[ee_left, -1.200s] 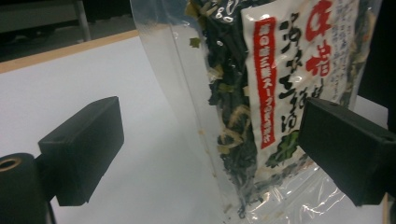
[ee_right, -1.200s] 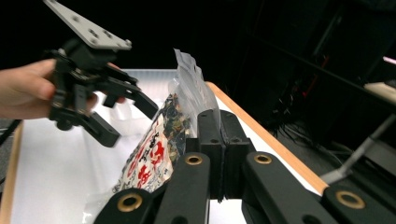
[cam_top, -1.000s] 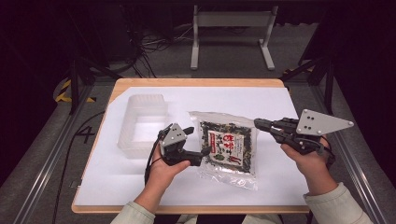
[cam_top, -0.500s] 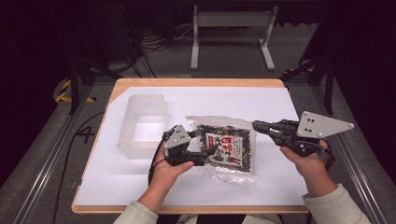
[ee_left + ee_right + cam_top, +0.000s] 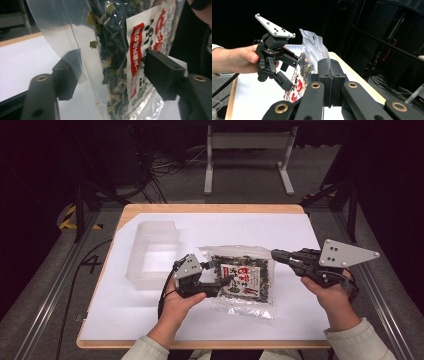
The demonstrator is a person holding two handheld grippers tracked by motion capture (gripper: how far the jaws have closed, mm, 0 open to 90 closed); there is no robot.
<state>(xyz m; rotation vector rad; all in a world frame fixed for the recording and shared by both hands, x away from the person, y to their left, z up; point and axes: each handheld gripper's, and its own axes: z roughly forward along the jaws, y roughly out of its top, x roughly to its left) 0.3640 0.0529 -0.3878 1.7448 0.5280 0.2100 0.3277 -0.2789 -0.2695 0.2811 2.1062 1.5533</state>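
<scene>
A clear bag of dried seaweed [image 5: 245,276] with a red and white label sits mid-table, raised on its right side. My left gripper [image 5: 220,274] is open and straddles the bag's left part. In the left gripper view, the bag [image 5: 112,50] hangs between the two pads [image 5: 160,72] with gaps on both sides. My right gripper [image 5: 275,254] is shut at the bag's upper right corner. In the right gripper view, its jaws [image 5: 329,67] are pressed together and the bag [image 5: 312,50] stands on edge just past them. The left gripper [image 5: 293,72] is around it farther off.
An empty translucent plastic container [image 5: 152,252] stands left of the bag on the white sheet [image 5: 240,227] covering the wooden table [image 5: 210,209]. A metal stand [image 5: 250,140] and cables lie on the floor beyond. Dark frame rails run along both table sides.
My left gripper has moved right and nearer, so its jaws now sit around the bag's left part. The right gripper has barely moved.
</scene>
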